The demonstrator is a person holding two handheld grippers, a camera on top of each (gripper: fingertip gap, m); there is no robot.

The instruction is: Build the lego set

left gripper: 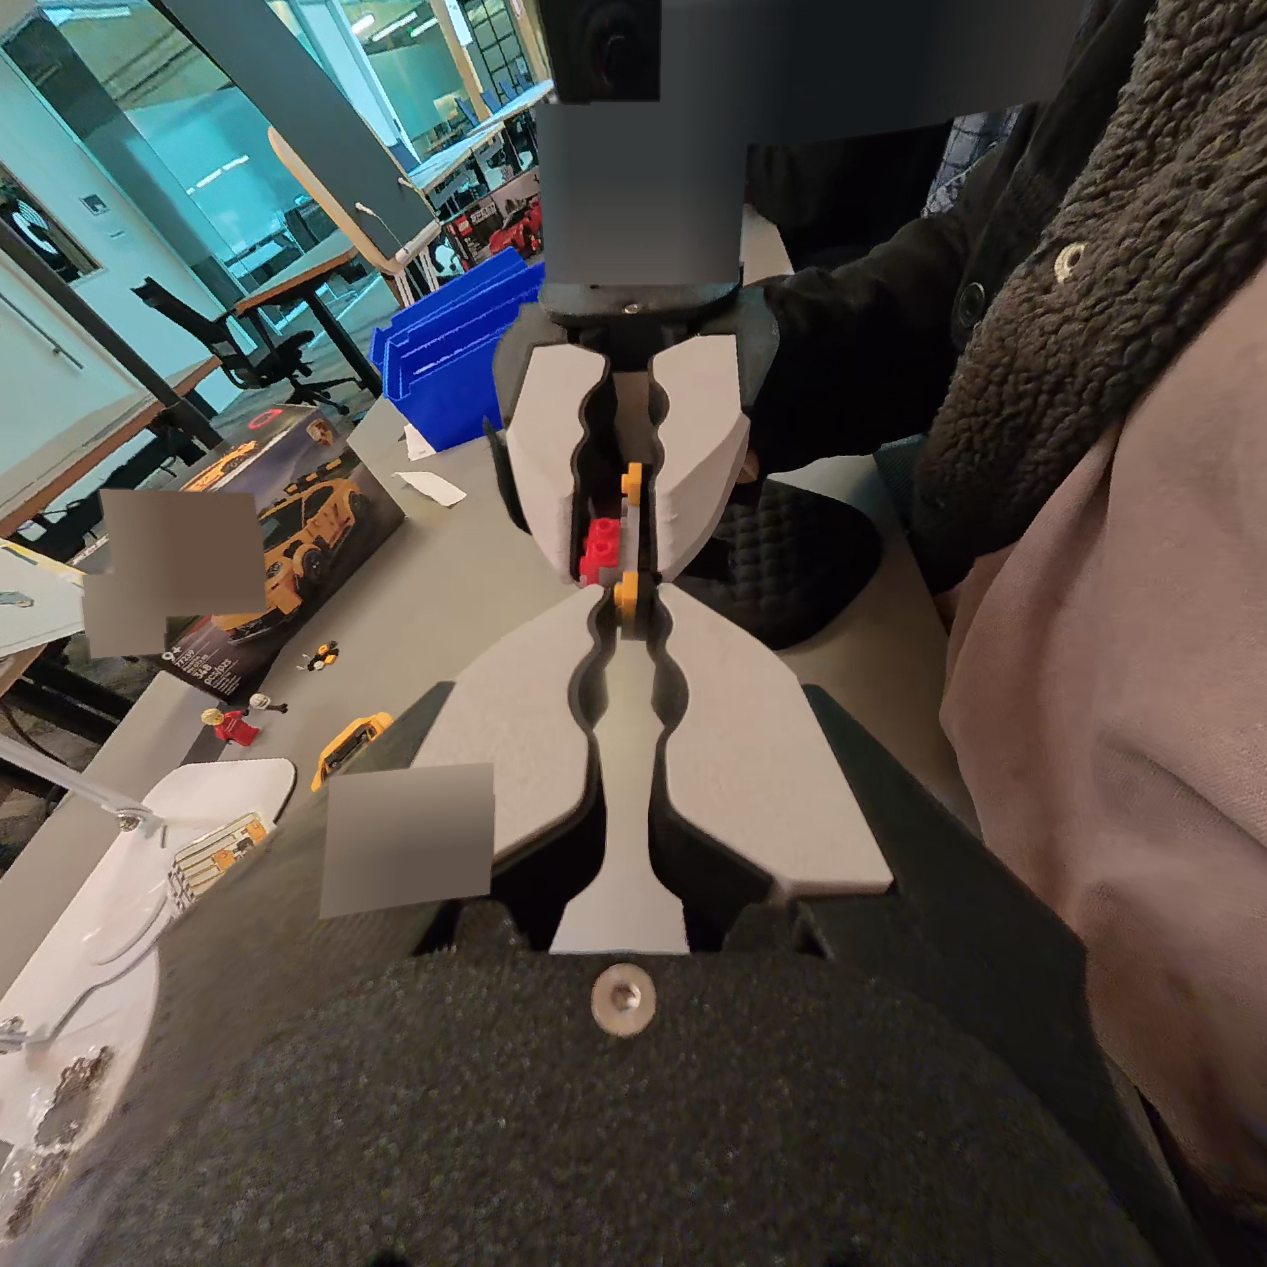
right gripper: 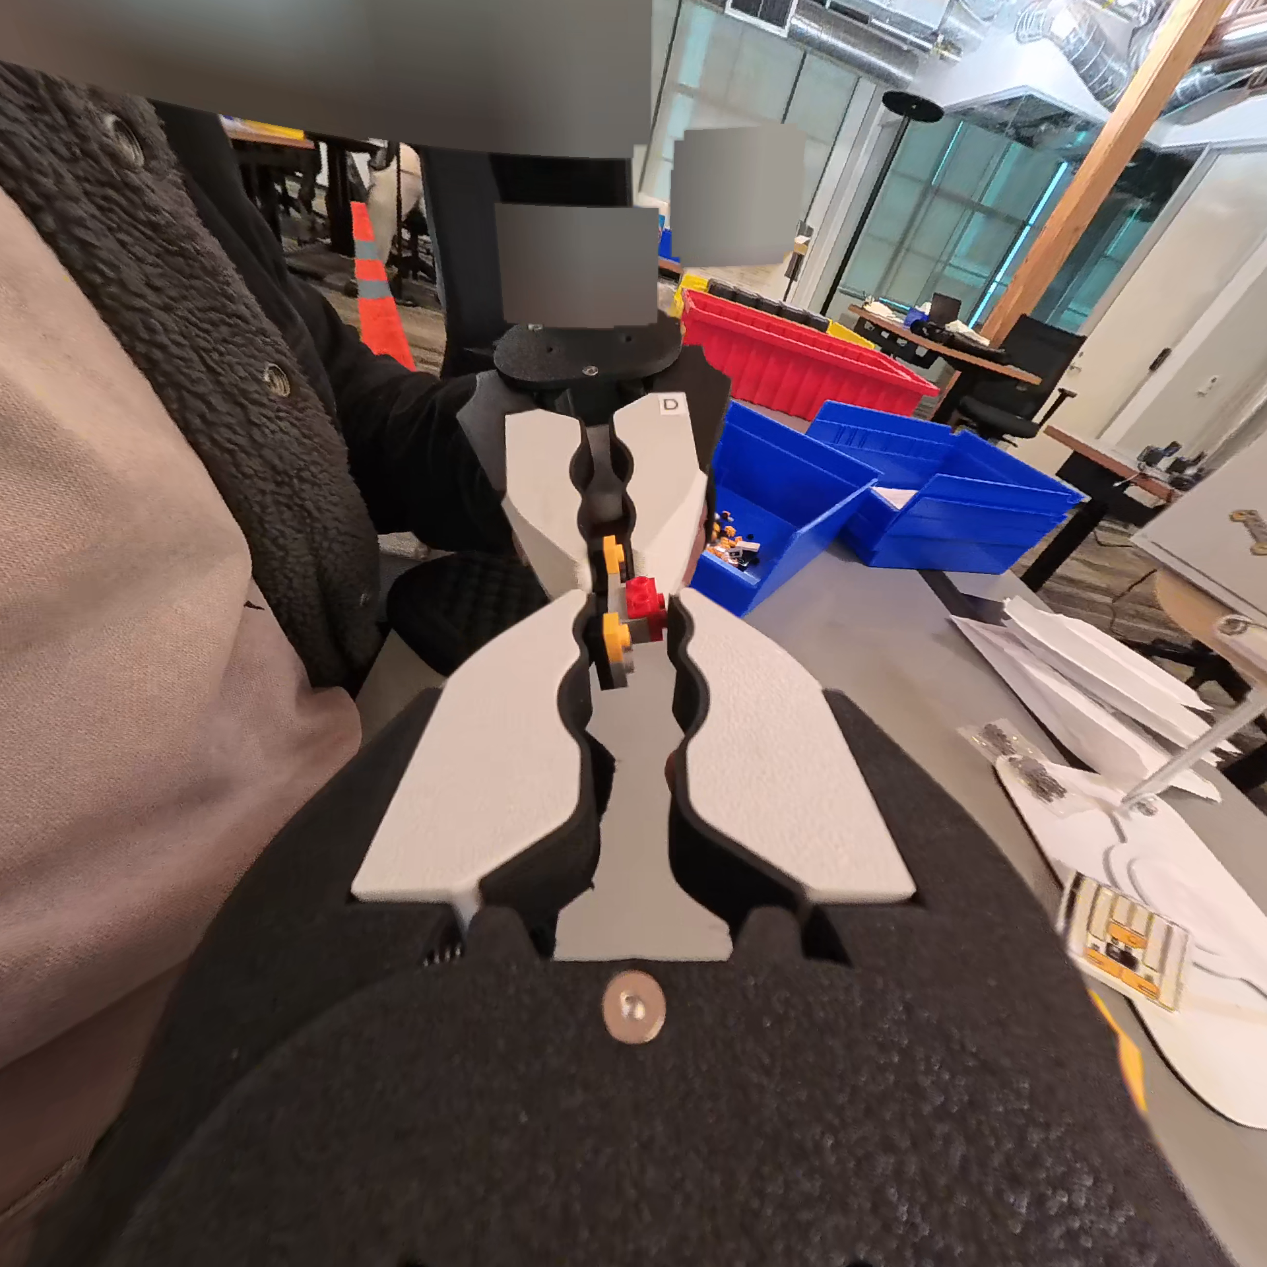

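A small lego assembly [left gripper: 603, 548] of red, grey, orange and black pieces hangs in the air between my two grippers, which meet tip to tip. My left gripper [left gripper: 627, 602] is shut on its near end, around an orange piece. The right gripper faces it from the far side and covers the other end. In the right wrist view the assembly [right gripper: 641, 600] sits between the tips of my right gripper [right gripper: 629, 610], which is shut on it, with the red brick facing right. The left gripper's fingers [right gripper: 541, 493] close on its far end.
A lego box [left gripper: 302, 521] with a yellow car picture lies at the left, with a red minifigure [left gripper: 233, 725] and a yellow car part [left gripper: 353, 744] near it. Blue bins [right gripper: 960, 493] and a red bin [right gripper: 788, 350] stand behind. White bags [right gripper: 1083, 679] and a sticker sheet [right gripper: 1124, 953] lie at the right. A person's torso is close by. Both grippers' tips are close together, under 4 cm apart.
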